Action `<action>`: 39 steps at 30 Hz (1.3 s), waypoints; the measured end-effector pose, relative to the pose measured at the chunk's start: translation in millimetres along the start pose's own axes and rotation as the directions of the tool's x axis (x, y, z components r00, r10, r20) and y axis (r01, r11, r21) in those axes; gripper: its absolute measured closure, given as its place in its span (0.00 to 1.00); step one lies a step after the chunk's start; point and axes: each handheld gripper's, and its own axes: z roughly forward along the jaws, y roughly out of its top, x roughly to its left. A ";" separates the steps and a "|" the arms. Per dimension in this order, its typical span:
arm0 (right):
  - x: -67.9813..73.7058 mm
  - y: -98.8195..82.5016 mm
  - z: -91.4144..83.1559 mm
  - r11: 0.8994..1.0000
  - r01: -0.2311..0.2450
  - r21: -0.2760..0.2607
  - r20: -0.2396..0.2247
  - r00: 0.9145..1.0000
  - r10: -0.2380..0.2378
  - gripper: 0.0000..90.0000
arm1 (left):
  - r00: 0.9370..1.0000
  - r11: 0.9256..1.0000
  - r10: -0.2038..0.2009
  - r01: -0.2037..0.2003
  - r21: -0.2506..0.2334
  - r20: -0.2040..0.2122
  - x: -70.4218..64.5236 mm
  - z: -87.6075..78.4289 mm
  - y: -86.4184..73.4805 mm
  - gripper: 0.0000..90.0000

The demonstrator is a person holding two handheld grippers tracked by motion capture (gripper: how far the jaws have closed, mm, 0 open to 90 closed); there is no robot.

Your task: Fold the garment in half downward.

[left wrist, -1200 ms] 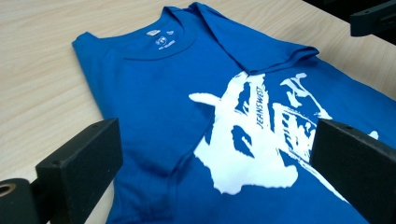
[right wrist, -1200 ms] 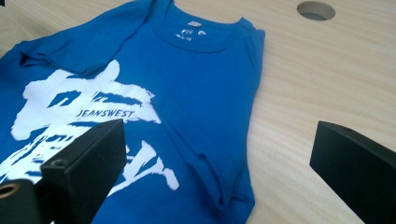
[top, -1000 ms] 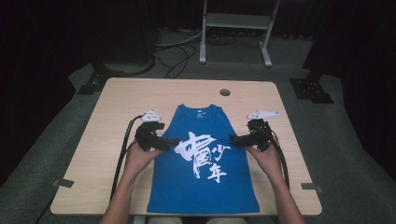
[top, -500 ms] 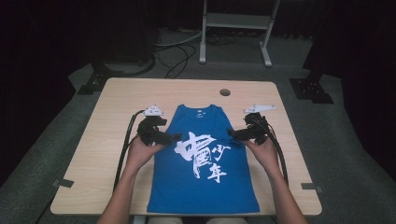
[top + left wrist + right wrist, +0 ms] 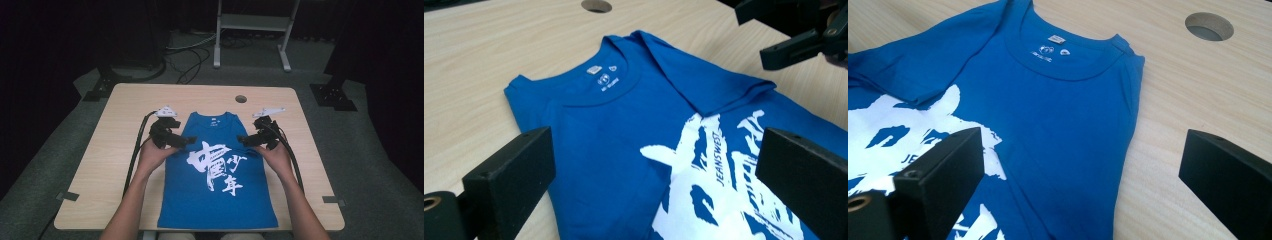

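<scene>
A blue T-shirt (image 5: 215, 200) with a white print lies flat on the wooden table (image 5: 125, 105), collar away from the person, both sleeves folded in over the body. My left gripper (image 5: 184, 142) hovers at the shirt's upper left edge, jaws open and empty. My right gripper (image 5: 243, 140) hovers at the upper right edge, open too. In the left gripper view the shirt (image 5: 624, 130) lies between the wide black jaws, with the right gripper (image 5: 794, 45) at the top right. The right gripper view looks over the collar (image 5: 1063, 55) and the shirt's side edge.
A round cable hole (image 5: 241, 98) sits in the table behind the shirt, also seen as the hole (image 5: 1209, 26) in the right gripper view. Bare wood lies on both sides of the shirt. A metal stand (image 5: 250, 30) and cables are on the floor beyond the table.
Both grippers have moved a little away from the person, toward the shirt's shoulders. The shirt has not moved.
</scene>
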 end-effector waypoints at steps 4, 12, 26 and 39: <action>-2.6 4.0 3.9 1.000 0.001 0.003 -0.004 1.000 -0.001 0.05 | 1.000 1.000 0.002 -0.002 0.009 -0.006 3.6 4.2 3.7 0.02; -7.3 4.1 10.9 1.000 -0.007 -0.002 -0.005 1.000 0.007 0.05 | 1.000 1.000 0.006 -0.006 0.017 0.000 8.6 13.3 10.3 0.03; -5.1 27.8 17.4 1.000 0.010 0.006 -0.036 0.999 -0.010 0.06 | 1.000 1.000 -0.010 0.010 0.029 0.016 17.1 21.4 20.7 0.03; -16.9 38.3 26.2 0.999 -0.026 0.039 -0.063 0.998 0.028 0.06 | 0.999 0.999 -0.024 0.024 0.031 0.026 32.0 24.2 37.1 0.03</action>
